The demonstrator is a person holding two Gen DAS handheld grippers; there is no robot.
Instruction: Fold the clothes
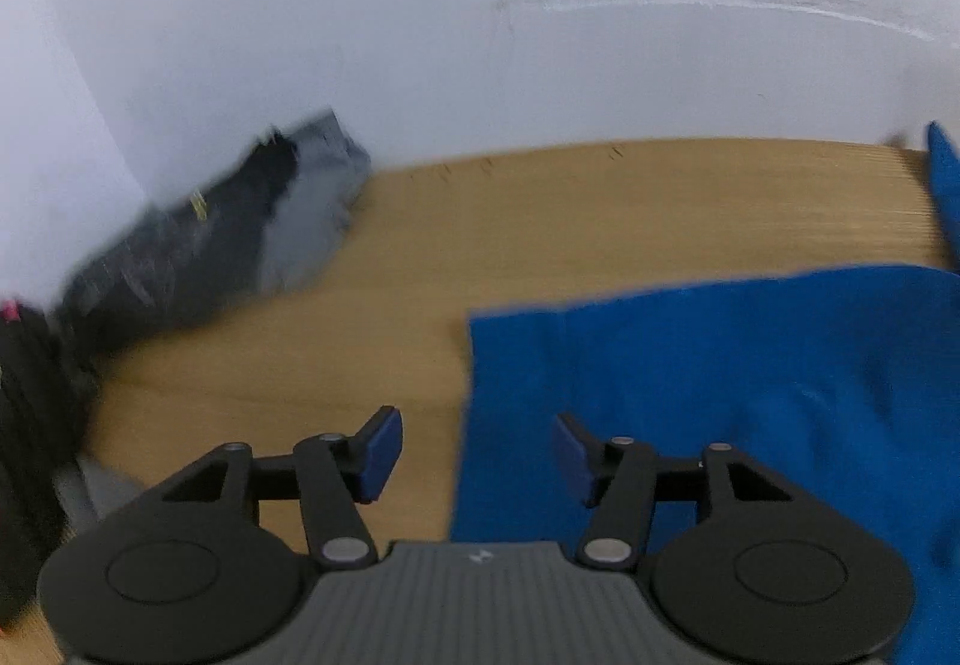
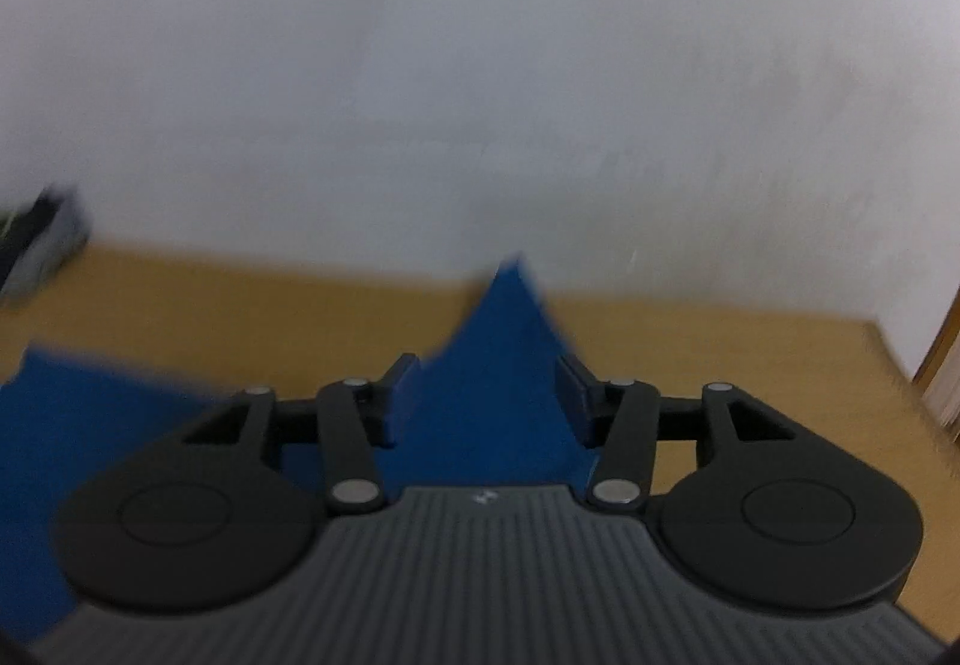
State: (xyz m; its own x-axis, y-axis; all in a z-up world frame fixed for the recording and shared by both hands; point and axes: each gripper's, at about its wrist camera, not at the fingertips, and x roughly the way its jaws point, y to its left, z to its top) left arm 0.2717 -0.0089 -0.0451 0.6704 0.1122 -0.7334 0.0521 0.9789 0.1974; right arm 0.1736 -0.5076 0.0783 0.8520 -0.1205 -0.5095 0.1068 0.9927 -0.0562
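Observation:
A bright blue garment [image 1: 720, 395] lies on the wooden table [image 1: 360, 341], filling the right side of the left wrist view. My left gripper [image 1: 474, 431] hangs open over the garment's left edge, with nothing pinched between its blue pads. In the right wrist view a pointed fold of the blue garment [image 2: 498, 365] stands up between the fingers of my right gripper [image 2: 485, 383]. Those jaws are apart and a gap shows beside the left pad, so the cloth is not pinched. Both pictures are blurred by motion.
A heap of dark grey and black clothes [image 1: 240, 227] lies against the white wall [image 1: 480, 35] at the back left, also in the right wrist view as dark clothes [image 2: 42, 239]. Something black with a pink spot [image 1: 24, 365] sits at the far left. The table's right edge [image 2: 900, 365] shows.

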